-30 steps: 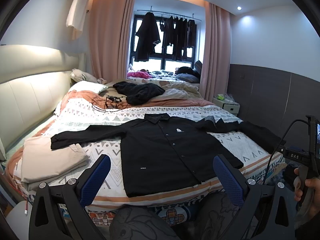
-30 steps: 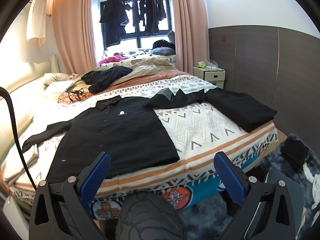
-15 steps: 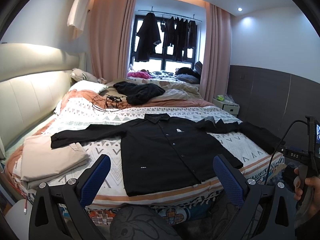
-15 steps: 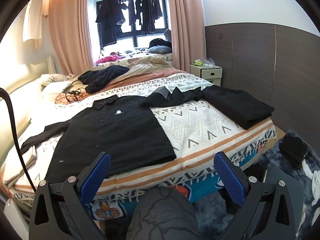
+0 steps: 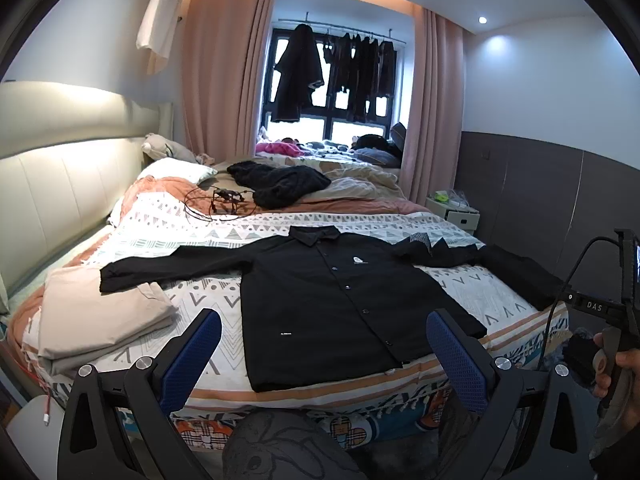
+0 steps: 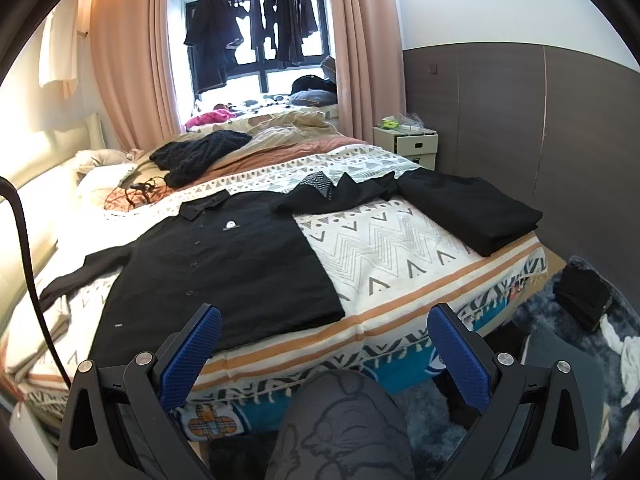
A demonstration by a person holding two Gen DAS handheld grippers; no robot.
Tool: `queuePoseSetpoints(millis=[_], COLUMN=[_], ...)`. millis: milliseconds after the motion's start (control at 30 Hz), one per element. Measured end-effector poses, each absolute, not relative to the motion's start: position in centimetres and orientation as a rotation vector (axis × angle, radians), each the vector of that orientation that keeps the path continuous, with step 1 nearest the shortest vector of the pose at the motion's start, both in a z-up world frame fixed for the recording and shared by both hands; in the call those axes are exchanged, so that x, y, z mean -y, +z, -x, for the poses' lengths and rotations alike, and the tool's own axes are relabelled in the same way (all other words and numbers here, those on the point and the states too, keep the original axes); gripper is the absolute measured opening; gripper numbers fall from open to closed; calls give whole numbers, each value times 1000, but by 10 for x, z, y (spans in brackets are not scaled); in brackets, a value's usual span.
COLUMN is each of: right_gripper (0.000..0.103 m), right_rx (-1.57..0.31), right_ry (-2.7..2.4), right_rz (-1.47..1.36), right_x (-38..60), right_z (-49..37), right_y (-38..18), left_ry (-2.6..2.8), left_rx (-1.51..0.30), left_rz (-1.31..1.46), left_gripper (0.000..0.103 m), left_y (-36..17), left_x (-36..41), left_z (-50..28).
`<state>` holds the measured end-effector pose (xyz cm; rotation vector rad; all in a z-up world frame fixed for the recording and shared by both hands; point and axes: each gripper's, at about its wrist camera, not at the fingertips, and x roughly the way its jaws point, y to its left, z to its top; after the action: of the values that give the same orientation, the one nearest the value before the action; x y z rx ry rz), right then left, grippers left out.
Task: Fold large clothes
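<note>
On the patterned bedspread (image 5: 208, 236) in front of you, the black shirt (image 5: 340, 300) lies buttoned and spread flat, sleeves out.
Your left gripper (image 5: 324, 364) and right gripper (image 6: 324, 364) both hover with jaws wide apart, gripping nothing. The shirt's chest logo and hem tag are too small to read; "DAS" shows on your right-hand rig only in the left view. Only the right view shows the whole folded black stack (image 6: 472, 208).
</note>
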<state>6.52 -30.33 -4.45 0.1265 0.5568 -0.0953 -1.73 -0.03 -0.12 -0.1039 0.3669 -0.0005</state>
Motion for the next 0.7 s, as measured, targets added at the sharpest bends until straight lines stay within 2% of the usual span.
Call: queuePoseSetpoints(millis=[400, 700], right_gripper=[103, 103], right_rx=[-562, -560], right_ry=[-126, -81], right_rz=[-118, -106], right_x=[312, 299], right_z=[-80, -134], right_y=[-37, -32], left_ry=[25, 84], left_rx=[-404, -450], left_rz=[134, 170], left_gripper=[103, 103], left_y=[-13, -20], left_x=[-15, -38], left_z=[-8, -44])
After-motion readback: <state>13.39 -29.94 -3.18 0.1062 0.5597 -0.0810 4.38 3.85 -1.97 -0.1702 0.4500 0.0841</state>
